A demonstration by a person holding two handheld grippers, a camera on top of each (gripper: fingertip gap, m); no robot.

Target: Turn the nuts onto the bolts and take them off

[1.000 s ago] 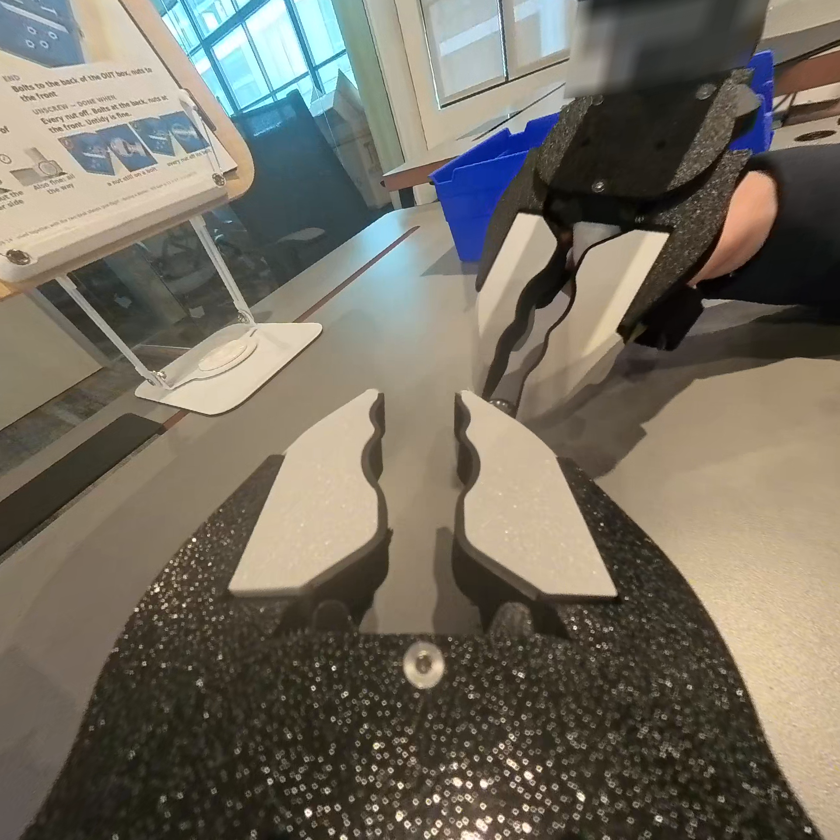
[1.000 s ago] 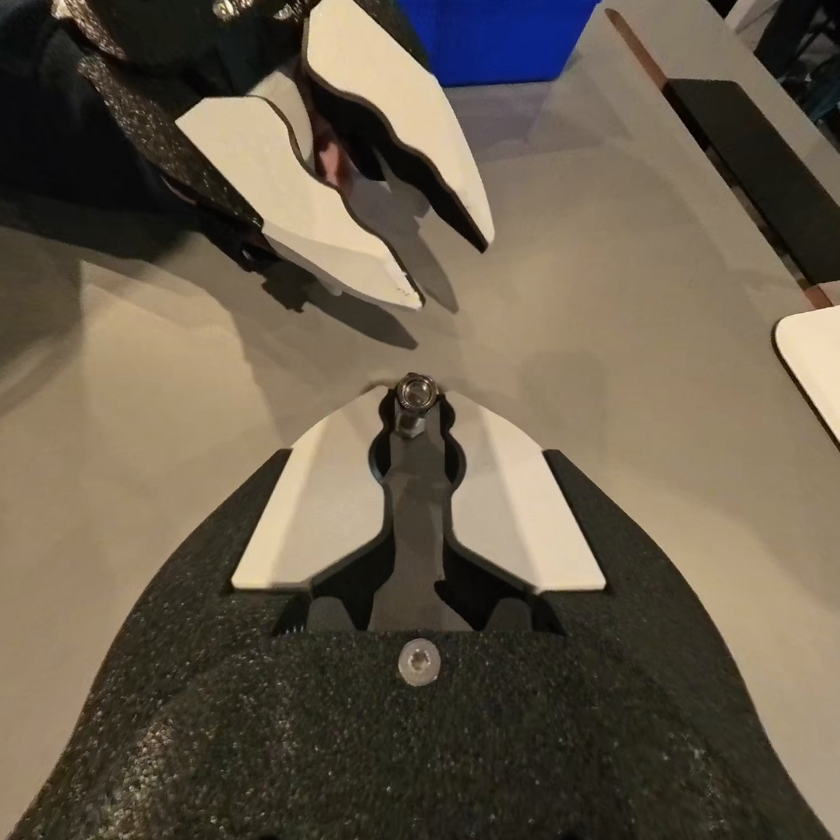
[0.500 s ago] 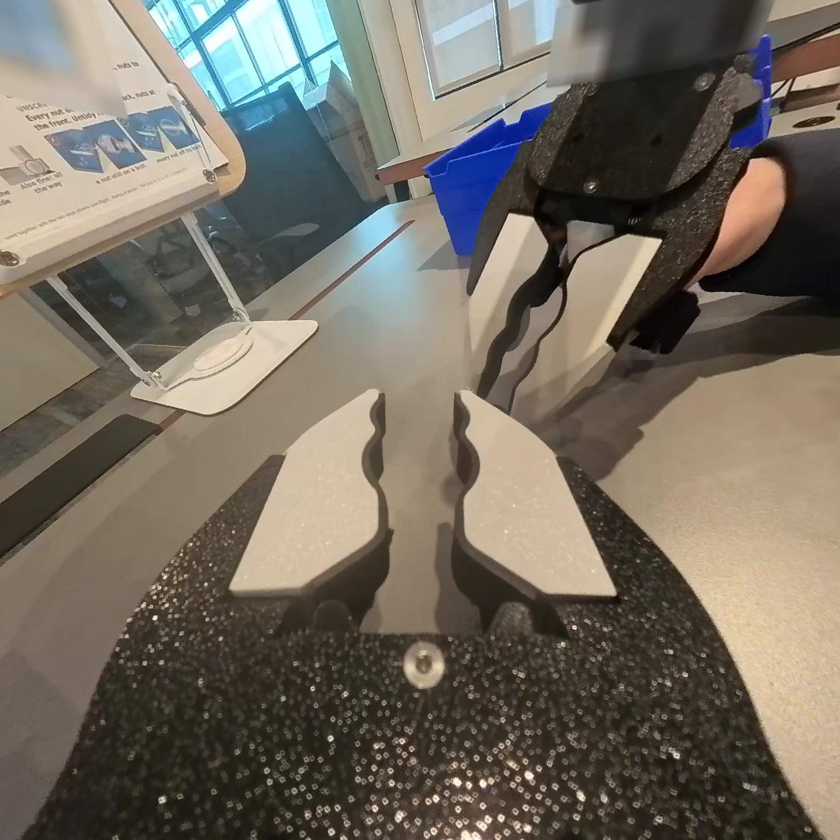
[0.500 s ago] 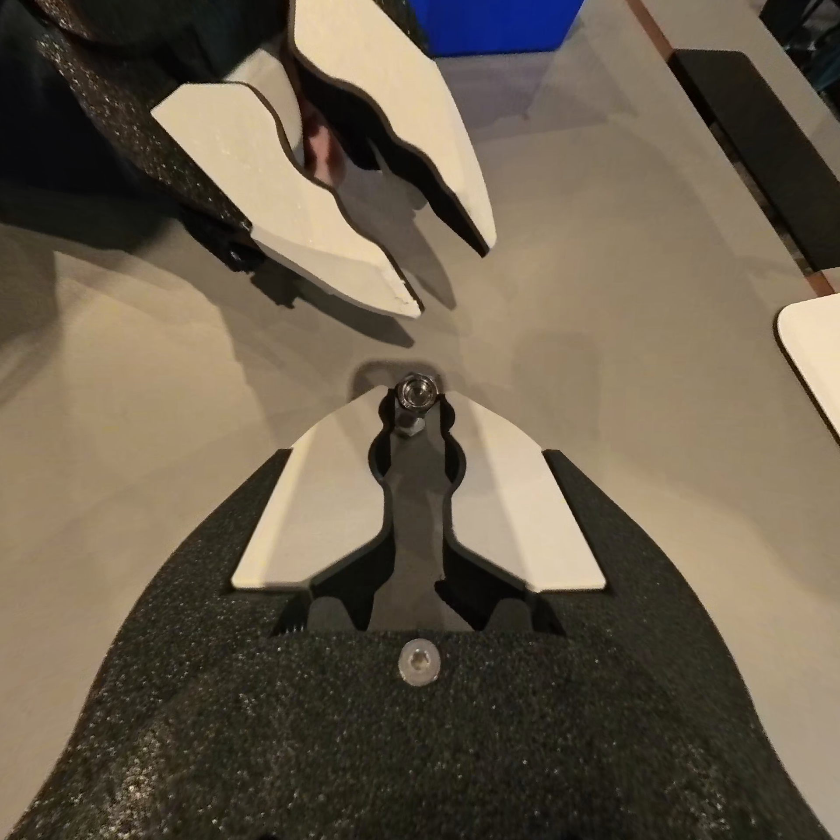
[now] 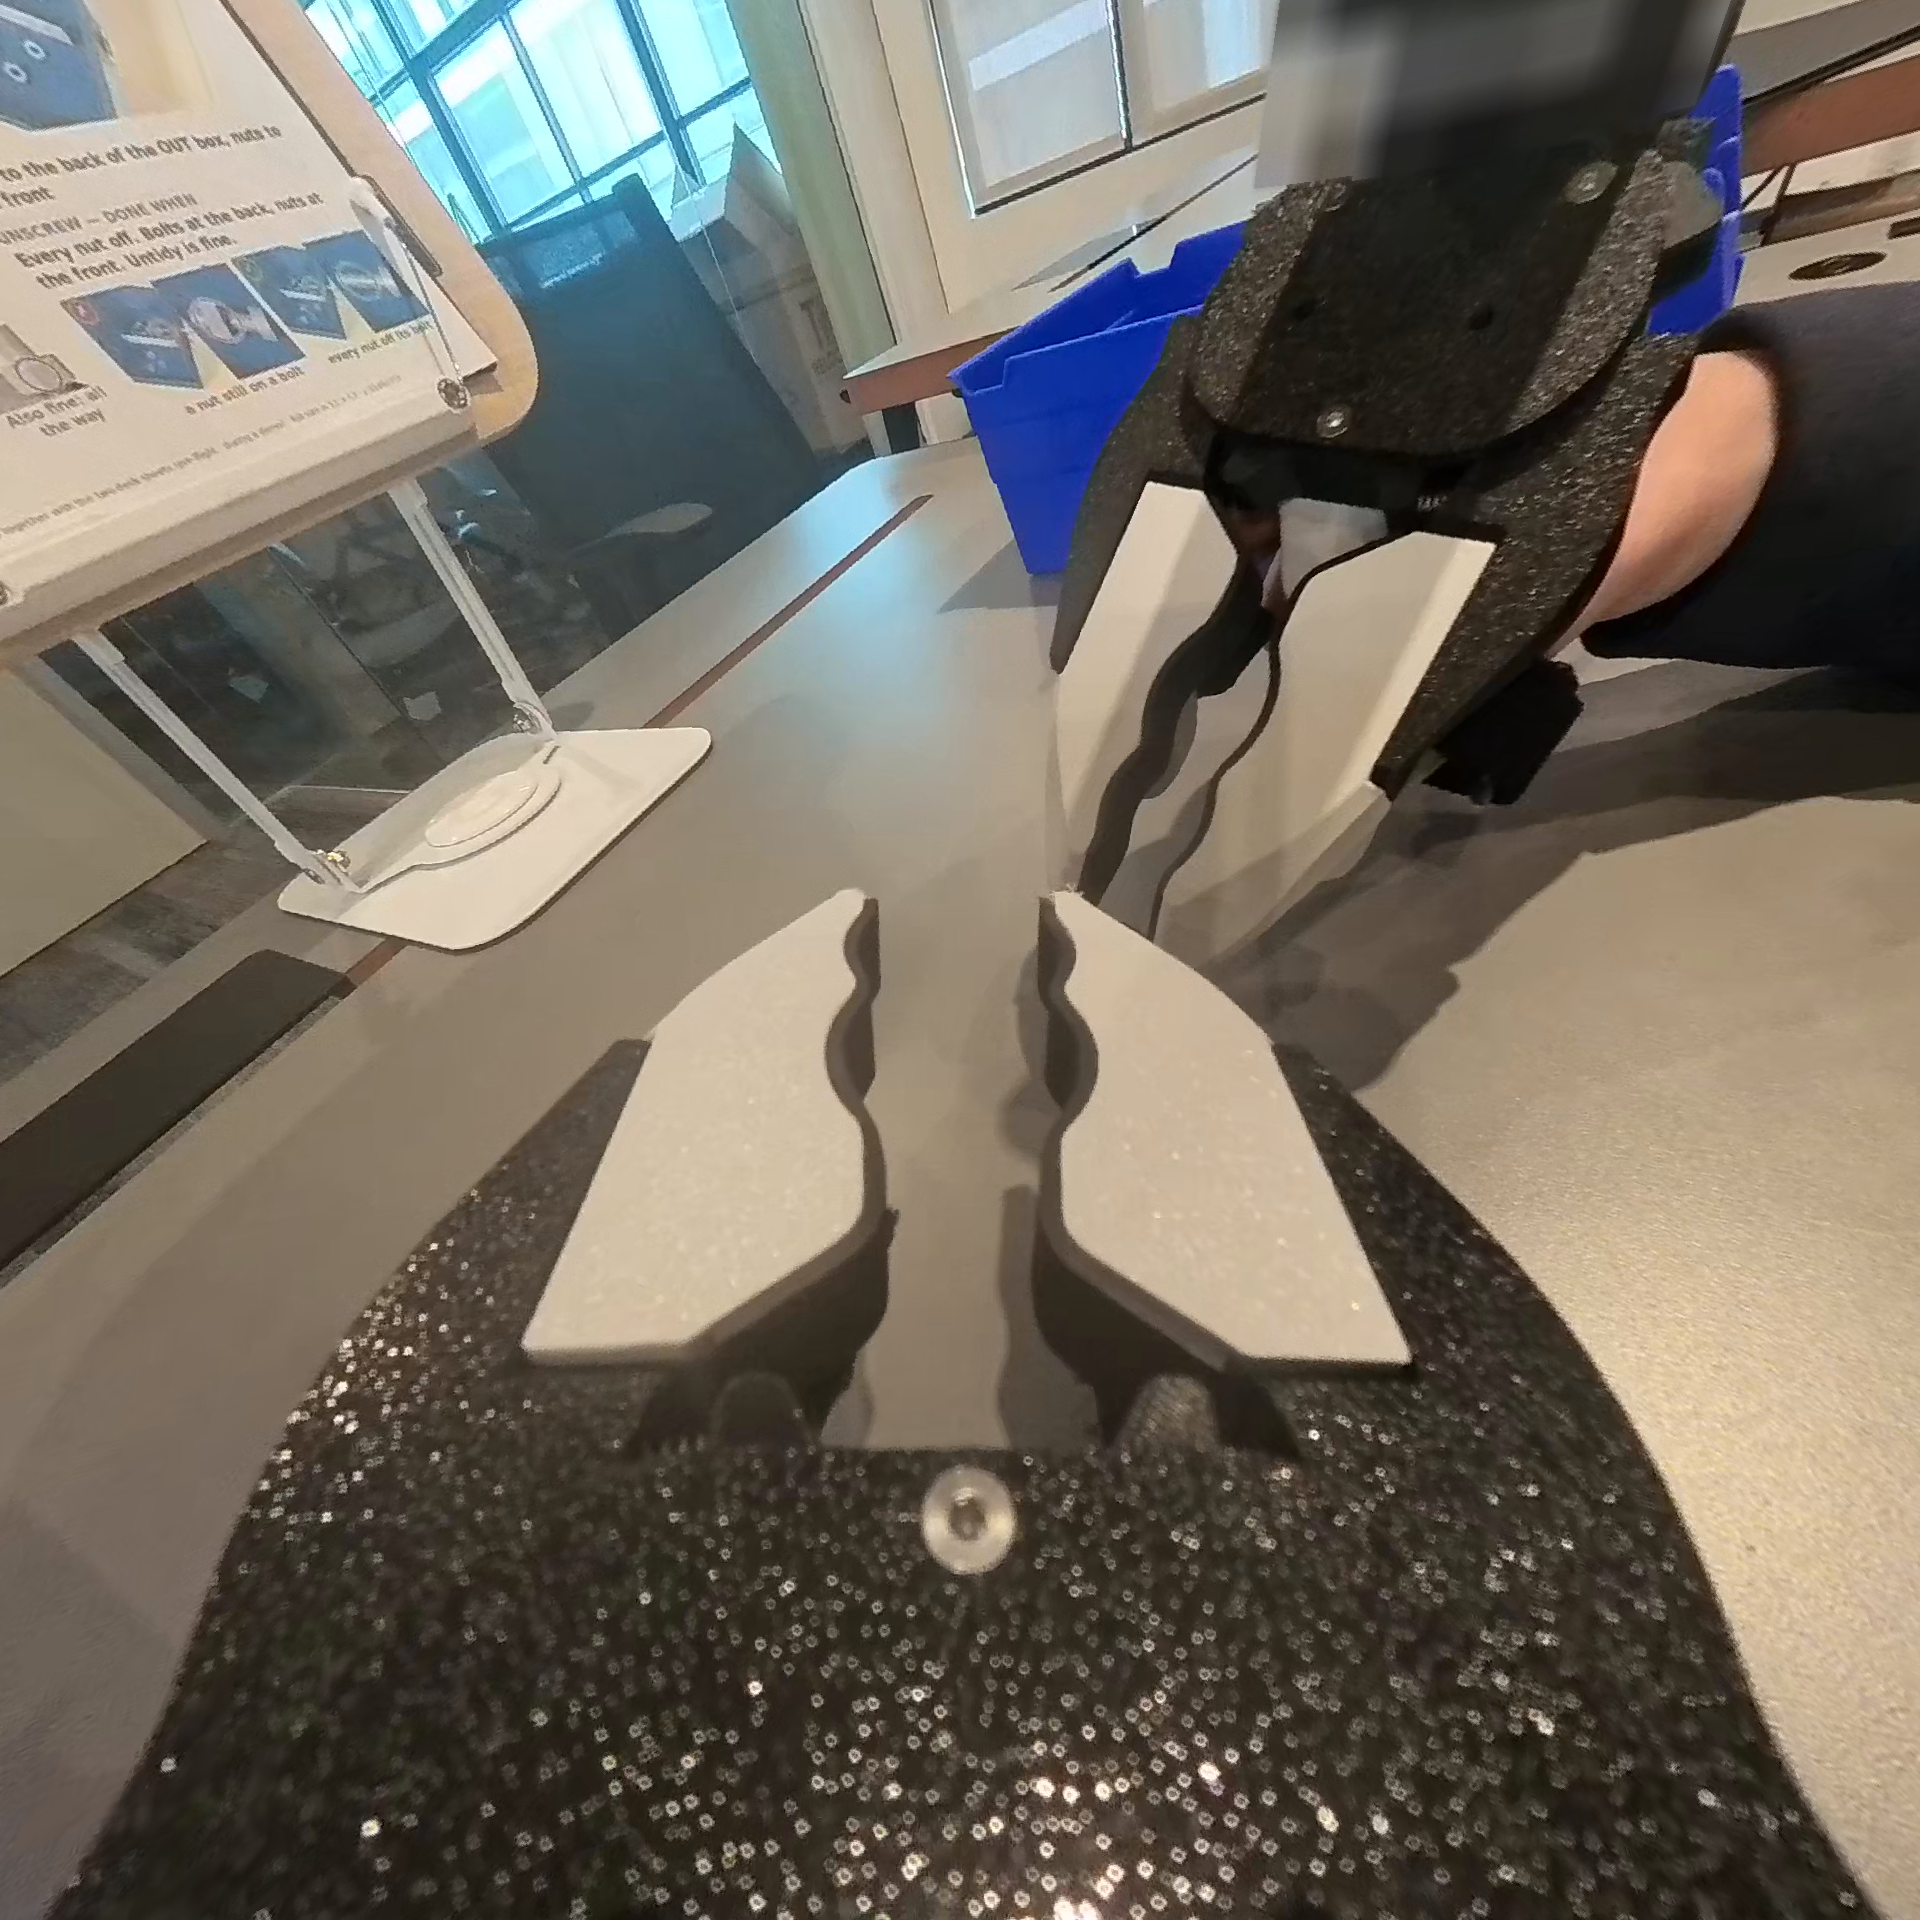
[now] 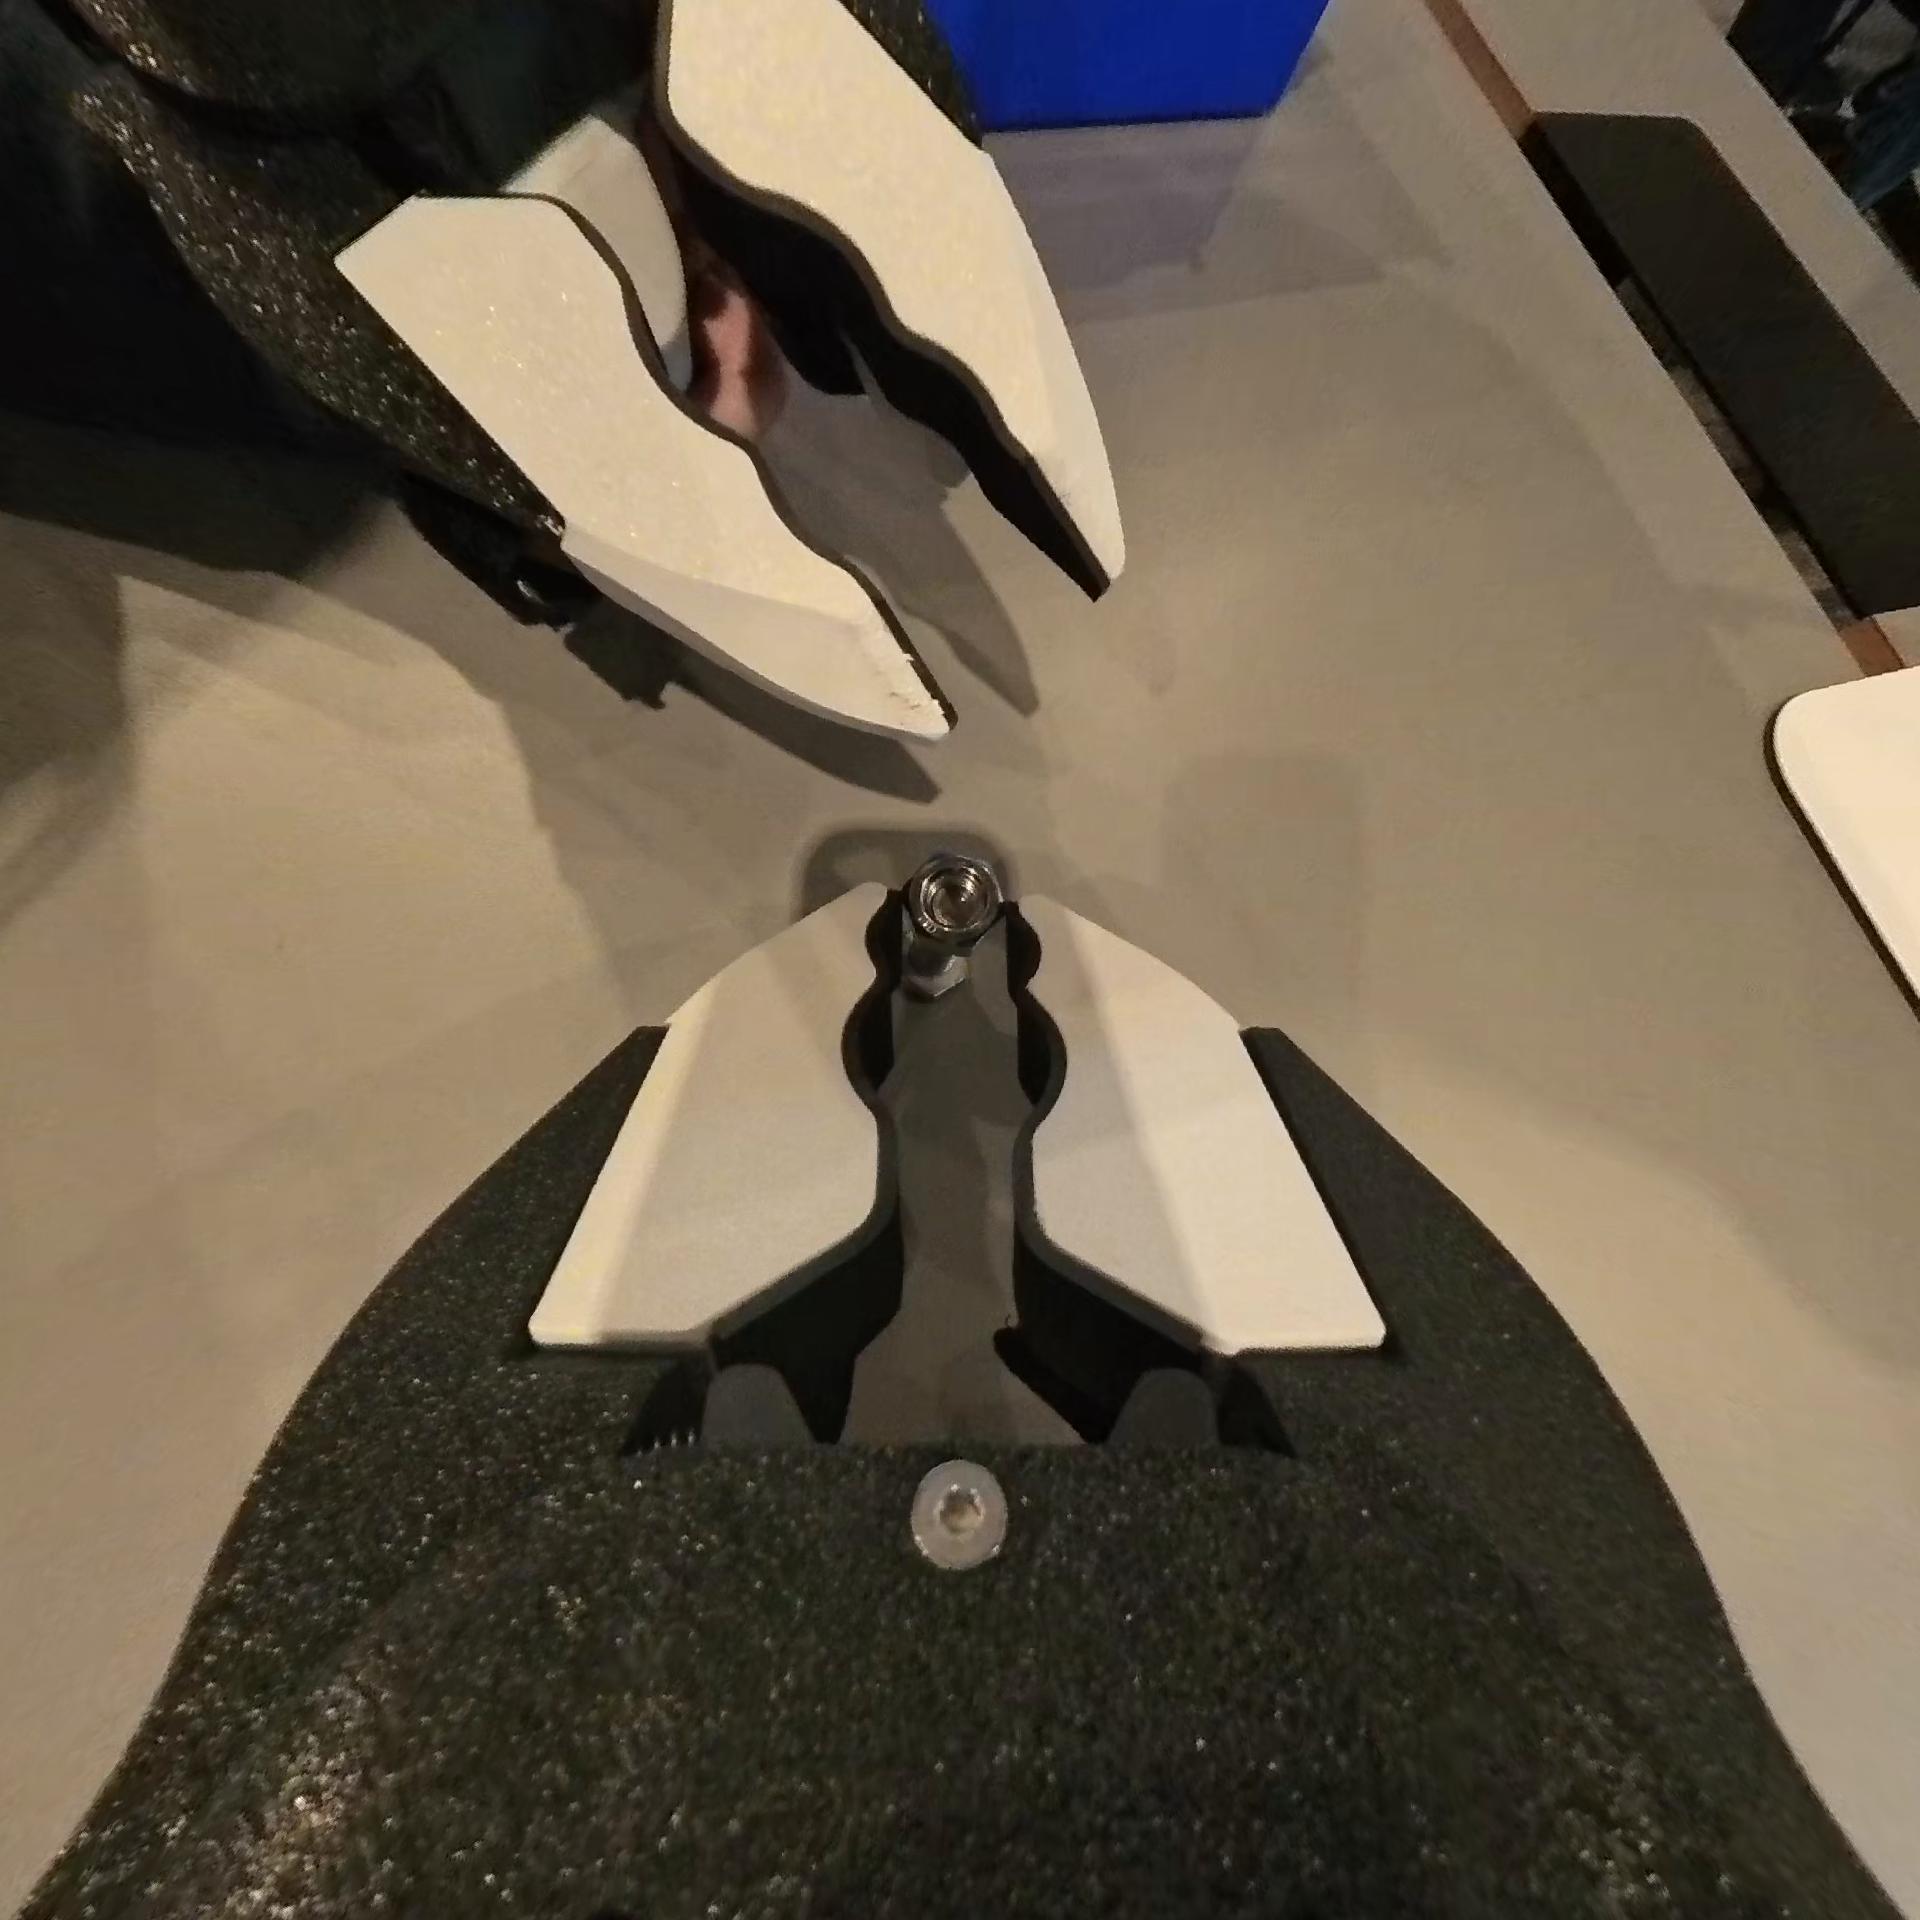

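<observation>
Counter: carries all items listed. Left tongs: low over the counter, fingers apart with bare counter between them. Right tongs: opposite the left tongs, tips facing and near them but apart, angled down toward the counter. Bolt: held between the right tongs' fingertips, end pointing toward the left tongs; nut on its shaft, behind that end. Sign stand: on the counter to the left of the left tongs, near the counter's far-left edge, well apart from both tongs. Bin: on the counter behind the right tongs, at the far end.
</observation>
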